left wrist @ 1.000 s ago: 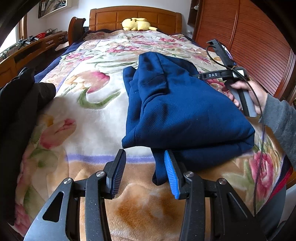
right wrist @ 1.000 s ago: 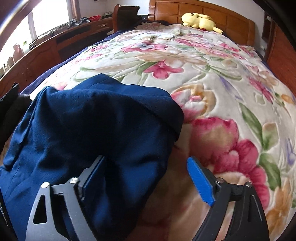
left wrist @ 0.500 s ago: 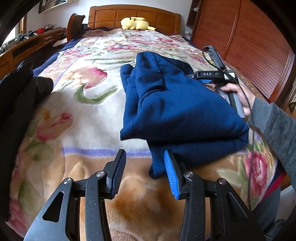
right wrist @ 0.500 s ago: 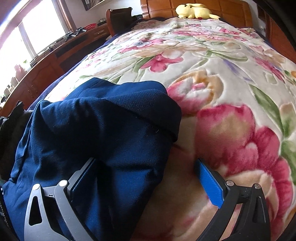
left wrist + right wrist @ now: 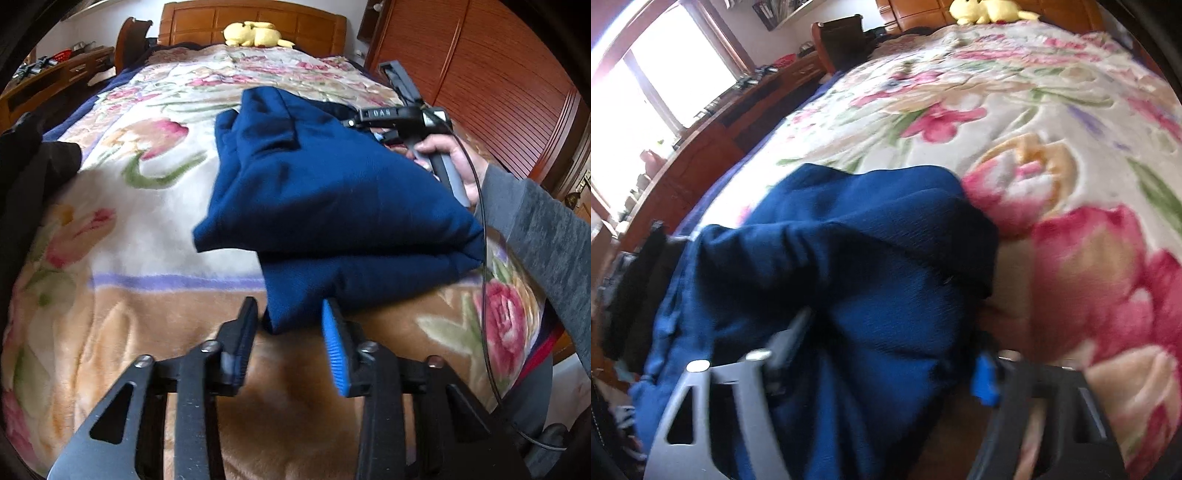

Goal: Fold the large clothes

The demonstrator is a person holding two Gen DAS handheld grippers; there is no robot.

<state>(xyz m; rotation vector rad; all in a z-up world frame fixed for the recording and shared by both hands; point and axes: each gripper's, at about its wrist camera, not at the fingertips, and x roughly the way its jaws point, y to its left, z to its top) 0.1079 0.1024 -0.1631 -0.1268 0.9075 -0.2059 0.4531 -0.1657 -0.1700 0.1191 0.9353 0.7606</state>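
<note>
A dark blue garment [image 5: 332, 199] lies folded in layers on the floral blanket [image 5: 140, 206]. My left gripper [image 5: 290, 332] is open, and the garment's near lower corner sits between its fingers without being pinched. My right gripper [image 5: 890, 354] is seen from the left wrist view [image 5: 402, 122] at the garment's far right side. In its own view the blue cloth [image 5: 849, 295] fills the space between its fingers, which stand fairly close together. The view is blurred, so I cannot tell whether they clamp the cloth.
A black garment pile [image 5: 26, 177] lies at the bed's left edge. A yellow plush toy [image 5: 255, 33] sits by the wooden headboard. A wooden desk [image 5: 51, 77] runs along the left and a wooden wardrobe [image 5: 491, 81] along the right.
My left gripper has moved forward, and the garment corner now lies between its fingers. My right gripper's fingers have closed in around the blue cloth.
</note>
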